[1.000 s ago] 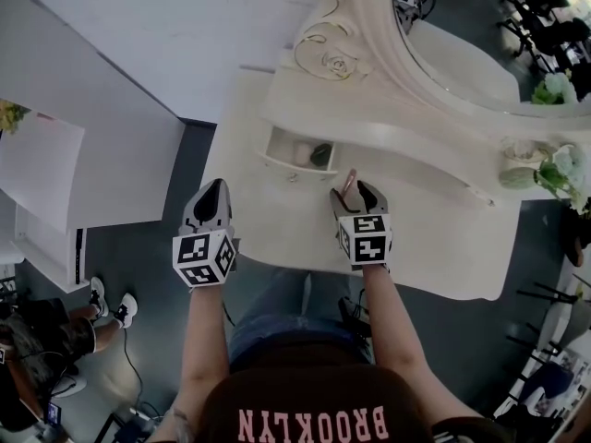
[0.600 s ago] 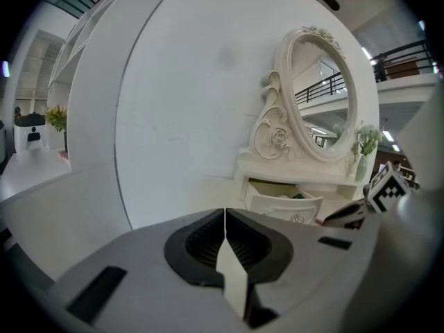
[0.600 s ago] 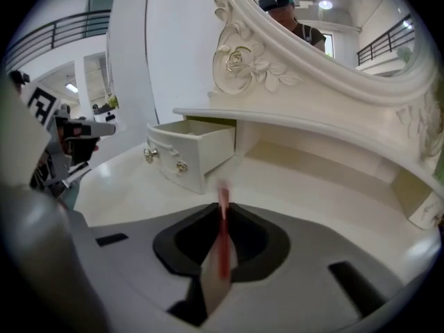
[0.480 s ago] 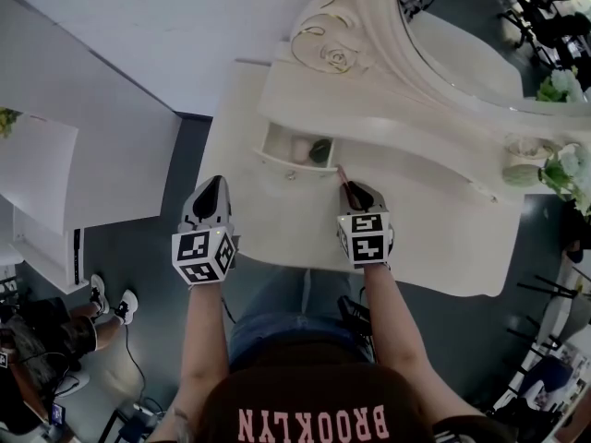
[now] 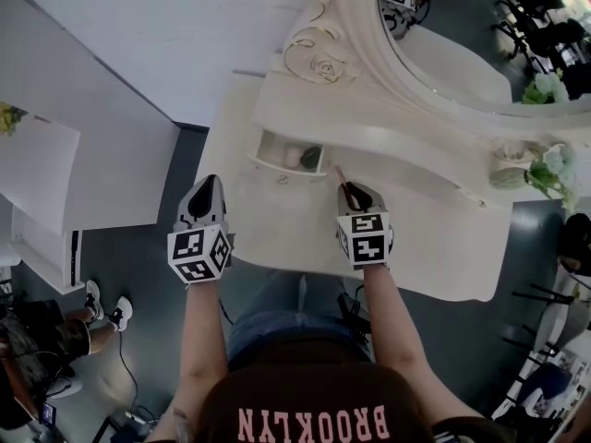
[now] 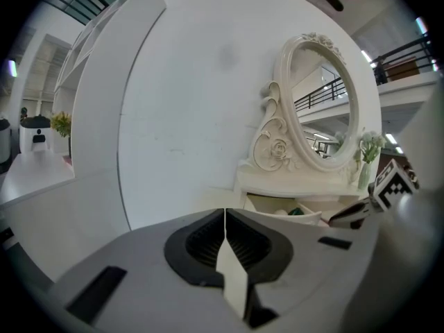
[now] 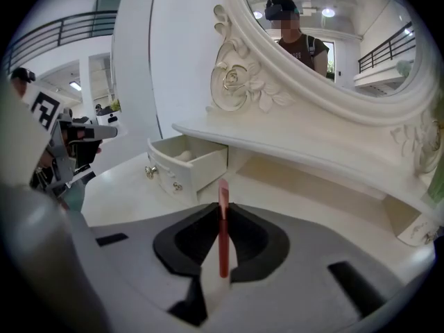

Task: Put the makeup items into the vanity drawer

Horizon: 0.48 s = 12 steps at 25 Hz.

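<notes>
My right gripper (image 5: 352,190) (image 7: 223,217) is shut on a slim pink-red makeup stick (image 7: 223,227), whose tip (image 5: 338,173) pokes out ahead of the jaws above the white vanity top (image 5: 277,220). The small vanity drawer (image 5: 286,158) (image 7: 186,165) stands open to the left of that tip, with a pale round item (image 5: 293,156) and a dark green one (image 5: 312,157) inside. My left gripper (image 5: 206,192) (image 6: 224,217) is shut with nothing in it, hovering over the vanity's front left edge.
An oval mirror (image 5: 452,40) in a carved white frame rises behind the drawer shelf. A vase of pale flowers (image 5: 531,169) stands at the right end. A white wall panel (image 5: 83,146) and a table lie to the left. The person's legs (image 5: 277,321) are under the front edge.
The right jaws were open around the pink stick on the vanity; they closed on it and lifted it. The left gripper has barely moved.
</notes>
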### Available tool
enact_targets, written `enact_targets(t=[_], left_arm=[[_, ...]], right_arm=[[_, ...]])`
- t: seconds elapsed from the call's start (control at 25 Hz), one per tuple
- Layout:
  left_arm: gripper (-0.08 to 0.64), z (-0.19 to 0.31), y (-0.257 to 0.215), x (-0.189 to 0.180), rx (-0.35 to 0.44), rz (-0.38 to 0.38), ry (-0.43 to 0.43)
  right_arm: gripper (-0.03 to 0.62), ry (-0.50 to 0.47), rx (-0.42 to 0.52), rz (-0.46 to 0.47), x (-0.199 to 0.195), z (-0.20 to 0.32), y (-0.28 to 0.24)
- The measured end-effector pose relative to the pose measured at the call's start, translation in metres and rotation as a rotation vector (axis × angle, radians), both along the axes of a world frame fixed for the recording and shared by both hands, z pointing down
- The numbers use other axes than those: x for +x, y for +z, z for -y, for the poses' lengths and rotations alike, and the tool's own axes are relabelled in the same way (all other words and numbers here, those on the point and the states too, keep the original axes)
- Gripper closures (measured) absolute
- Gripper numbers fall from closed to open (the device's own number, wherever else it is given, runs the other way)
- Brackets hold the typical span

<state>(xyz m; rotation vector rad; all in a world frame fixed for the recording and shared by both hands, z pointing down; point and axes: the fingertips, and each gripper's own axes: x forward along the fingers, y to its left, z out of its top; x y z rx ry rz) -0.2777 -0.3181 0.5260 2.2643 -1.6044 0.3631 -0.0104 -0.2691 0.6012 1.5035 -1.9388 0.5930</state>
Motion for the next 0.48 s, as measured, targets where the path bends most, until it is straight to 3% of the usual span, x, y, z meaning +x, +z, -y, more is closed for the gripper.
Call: enact_targets(t=[0.48], left_arm=[[0.554, 0.005, -0.049, 0.015, 0.103, -0.032, -0.041]], right_arm=[[0.560, -0.021, 0.115, 0.001, 0.024, 0.022, -0.057]])
